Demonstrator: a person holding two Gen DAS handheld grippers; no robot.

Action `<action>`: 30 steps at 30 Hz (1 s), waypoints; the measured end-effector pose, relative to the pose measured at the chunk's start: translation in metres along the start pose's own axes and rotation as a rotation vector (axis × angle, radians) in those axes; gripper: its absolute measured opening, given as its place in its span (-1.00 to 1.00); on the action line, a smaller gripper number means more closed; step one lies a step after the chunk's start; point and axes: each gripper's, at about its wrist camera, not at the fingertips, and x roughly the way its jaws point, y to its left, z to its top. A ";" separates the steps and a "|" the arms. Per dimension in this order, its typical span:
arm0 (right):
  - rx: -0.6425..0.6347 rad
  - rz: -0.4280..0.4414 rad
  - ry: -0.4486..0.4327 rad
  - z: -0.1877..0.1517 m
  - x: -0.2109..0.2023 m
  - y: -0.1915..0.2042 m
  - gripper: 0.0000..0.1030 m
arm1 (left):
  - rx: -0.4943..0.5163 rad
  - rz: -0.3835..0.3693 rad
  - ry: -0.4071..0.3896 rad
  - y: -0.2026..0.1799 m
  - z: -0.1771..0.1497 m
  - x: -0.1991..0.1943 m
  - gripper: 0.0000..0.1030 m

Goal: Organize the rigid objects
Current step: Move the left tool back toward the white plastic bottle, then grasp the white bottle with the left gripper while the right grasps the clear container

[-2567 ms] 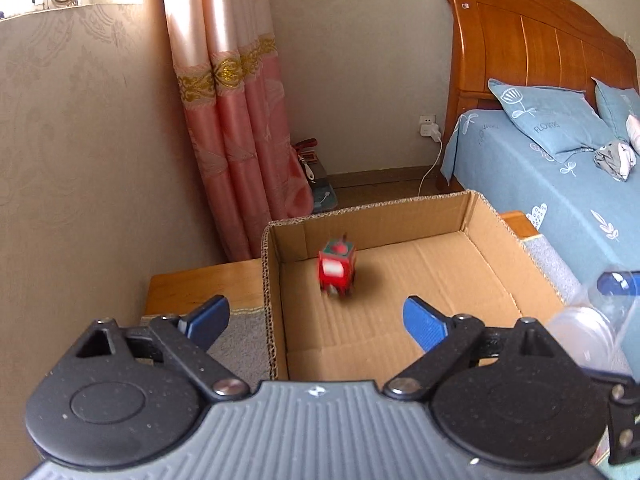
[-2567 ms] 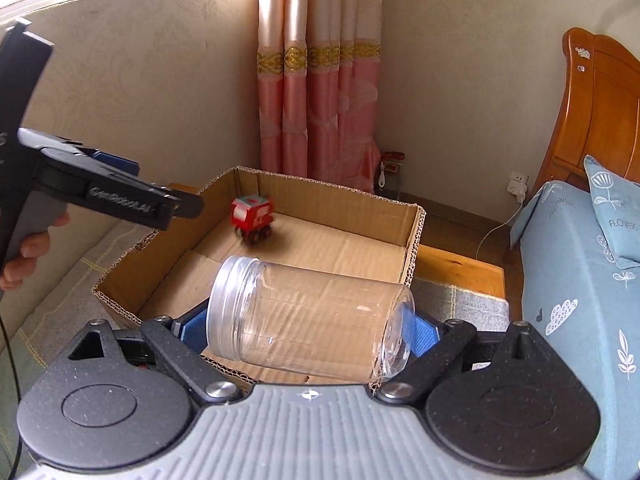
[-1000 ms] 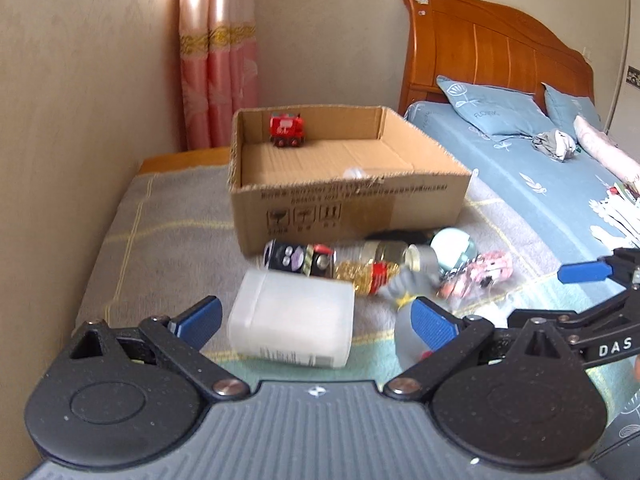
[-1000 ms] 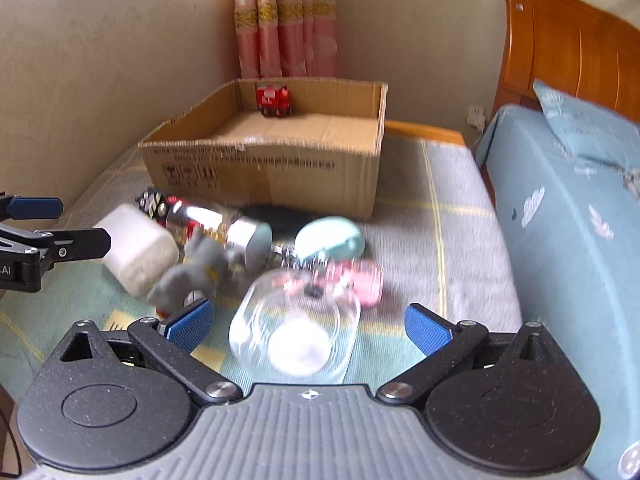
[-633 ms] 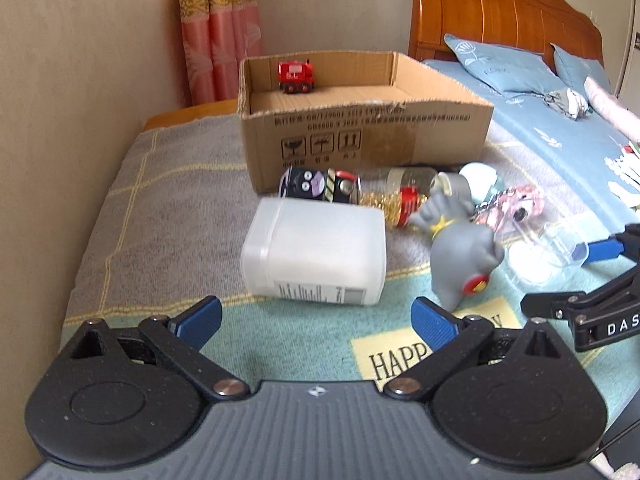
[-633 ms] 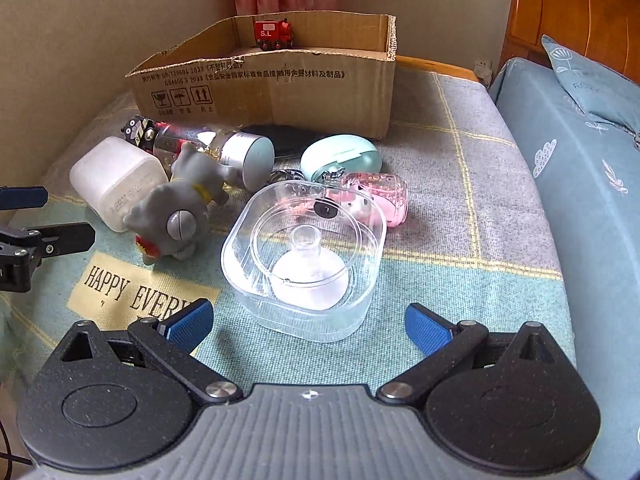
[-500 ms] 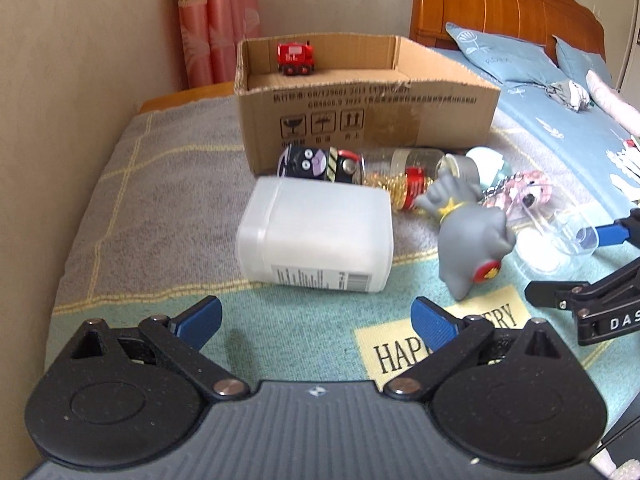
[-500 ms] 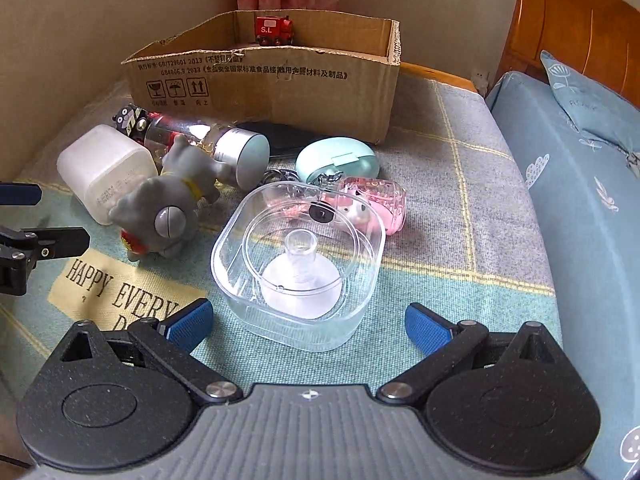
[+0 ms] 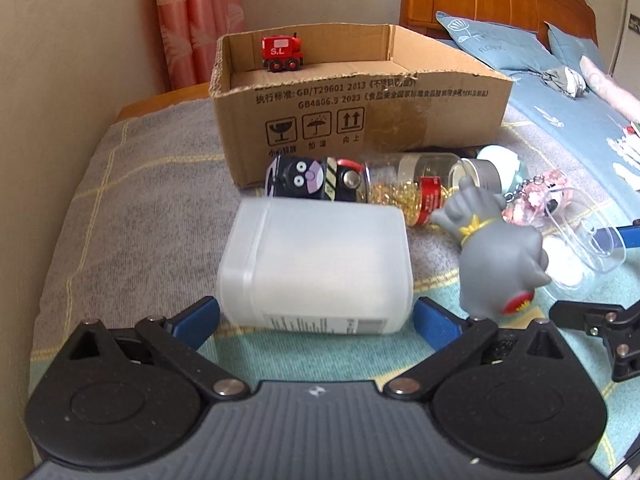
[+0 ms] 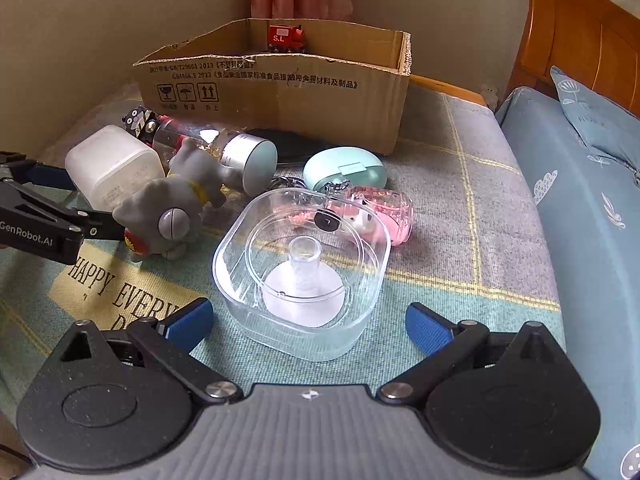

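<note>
A cardboard box (image 9: 360,120) holds a red toy train (image 9: 281,53). In front of it lie a white plastic jar (image 9: 320,268), a clear bottle with a cartoon cap (image 9: 360,184), a grey toy figure (image 9: 496,256), a mint case (image 10: 344,170), a pink keychain (image 10: 380,214) and a clear square container (image 10: 304,276). My left gripper (image 9: 316,316) is open, its fingers either side of the white jar's near end. My right gripper (image 10: 308,324) is open just before the clear container.
The objects lie on a grey and teal blanket (image 10: 460,208) with yellow lines. A wall runs along the left. A bed with blue bedding (image 10: 592,200) and a wooden headboard (image 9: 480,0) is on the right. Pink curtains (image 9: 192,20) hang behind the box.
Both grippers have moved forward and lower toward the objects. The white jar now sits between my left fingers and the clear container is closer to my right fingers. The clear jar held earlier is gone.
</note>
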 end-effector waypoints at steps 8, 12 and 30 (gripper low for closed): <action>-0.003 0.003 -0.010 -0.001 0.000 0.000 1.00 | 0.079 0.026 -0.046 -0.004 0.013 -0.002 0.87; -0.001 0.001 -0.014 -0.002 0.000 0.000 1.00 | 0.071 0.012 -0.041 -0.003 0.015 -0.003 0.61; 0.039 -0.027 0.014 0.008 0.005 0.003 1.00 | -0.025 0.028 0.010 0.000 -0.018 -0.039 0.62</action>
